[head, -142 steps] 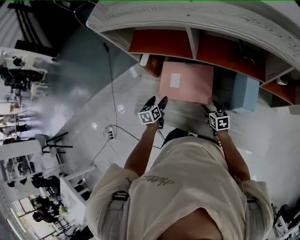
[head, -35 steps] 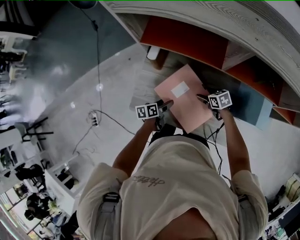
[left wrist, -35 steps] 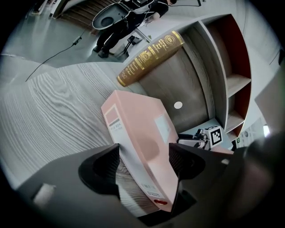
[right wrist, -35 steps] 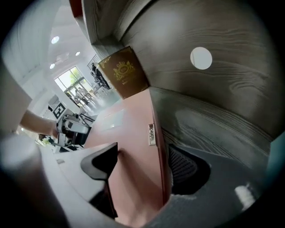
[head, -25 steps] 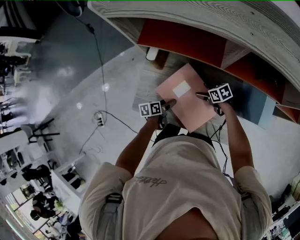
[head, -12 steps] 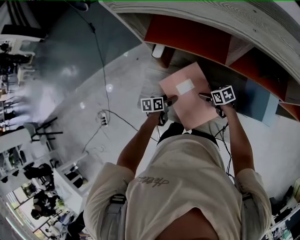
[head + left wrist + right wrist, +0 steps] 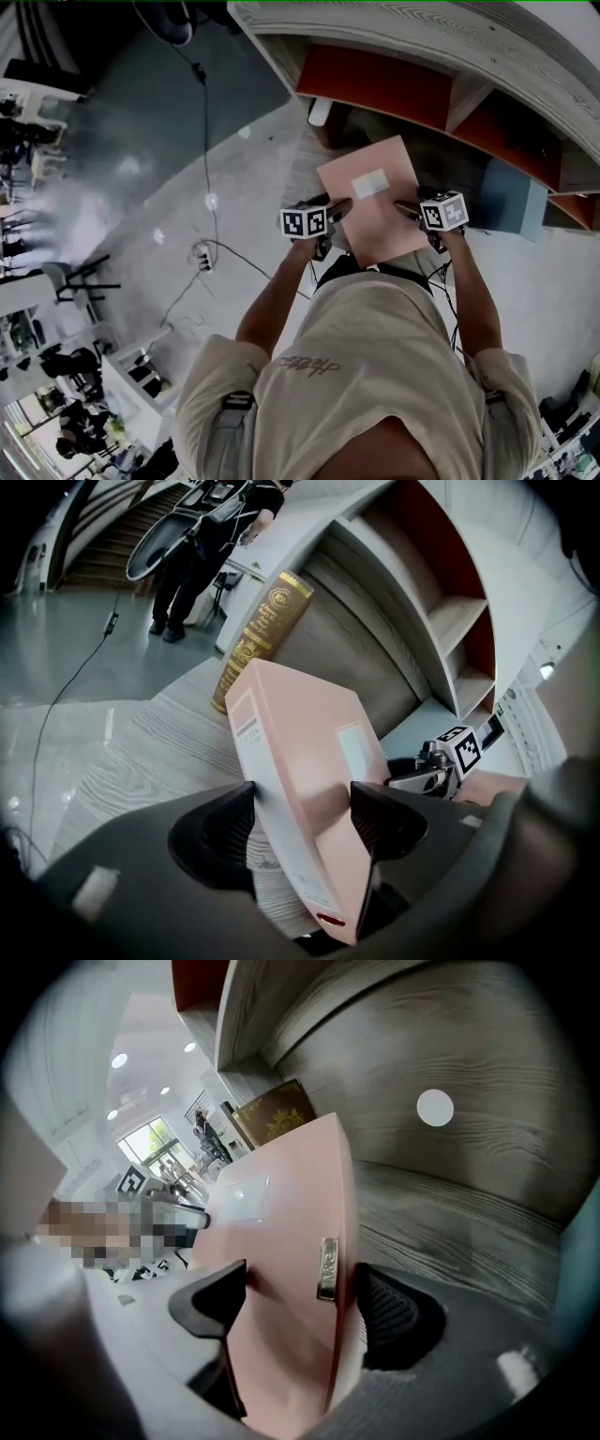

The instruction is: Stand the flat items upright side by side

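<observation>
A flat pink file box (image 7: 373, 199) with a white label is held off the wooden shelf board (image 7: 298, 161), tilted, by both grippers. My left gripper (image 7: 337, 208) is shut on its left edge; its jaws have just been closing on the box. In the left gripper view both pads press the box (image 7: 302, 761), one on each face, at the left gripper (image 7: 300, 810). My right gripper (image 7: 406, 208) is shut on the opposite edge; in the right gripper view the box (image 7: 281, 1232) with its metal clasp fills the right gripper (image 7: 298, 1293).
A brown book with gold print (image 7: 262, 630) leans upright at the back of the shelf board (image 7: 131, 747). A pale blue box (image 7: 506, 199) stands to the right. The curved shelf unit with red back panels (image 7: 375, 82) rises behind. A cable (image 7: 214, 246) lies on the floor.
Both grippers have risen with the pink box between them. The box has rolled a little and sits slightly higher in the head view.
</observation>
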Demonstrator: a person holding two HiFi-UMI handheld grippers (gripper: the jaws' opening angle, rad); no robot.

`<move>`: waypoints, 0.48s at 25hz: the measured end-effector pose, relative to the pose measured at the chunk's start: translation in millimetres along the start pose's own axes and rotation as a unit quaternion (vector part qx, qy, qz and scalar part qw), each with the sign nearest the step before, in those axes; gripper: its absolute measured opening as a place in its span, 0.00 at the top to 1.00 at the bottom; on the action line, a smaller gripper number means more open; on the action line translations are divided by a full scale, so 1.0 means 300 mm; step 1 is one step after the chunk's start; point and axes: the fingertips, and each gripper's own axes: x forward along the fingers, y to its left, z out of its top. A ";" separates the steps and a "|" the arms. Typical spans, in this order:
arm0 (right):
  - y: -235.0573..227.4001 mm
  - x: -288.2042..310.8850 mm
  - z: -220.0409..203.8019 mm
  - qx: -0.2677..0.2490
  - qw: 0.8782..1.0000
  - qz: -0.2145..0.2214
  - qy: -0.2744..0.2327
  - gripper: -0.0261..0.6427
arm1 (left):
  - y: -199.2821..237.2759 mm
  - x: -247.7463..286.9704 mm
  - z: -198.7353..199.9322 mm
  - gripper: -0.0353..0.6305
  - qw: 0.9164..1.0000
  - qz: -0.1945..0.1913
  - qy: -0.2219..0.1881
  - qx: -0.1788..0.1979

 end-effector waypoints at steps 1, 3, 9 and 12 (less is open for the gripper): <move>0.006 -0.013 -0.002 0.000 1.000 -0.004 -0.008 0.41 | -0.014 -0.006 0.010 0.45 1.000 -0.001 -0.003 0.015; 0.017 -0.033 -0.008 0.003 1.000 -0.014 -0.025 0.41 | -0.043 -0.025 0.040 0.44 0.999 0.001 -0.010 0.049; 0.041 -0.093 -0.009 0.016 0.995 -0.049 -0.080 0.42 | -0.124 -0.054 0.143 0.44 0.990 -0.014 -0.038 0.135; 0.059 -0.121 -0.004 0.014 0.992 -0.069 -0.108 0.42 | -0.166 -0.080 0.193 0.45 0.985 -0.027 -0.053 0.163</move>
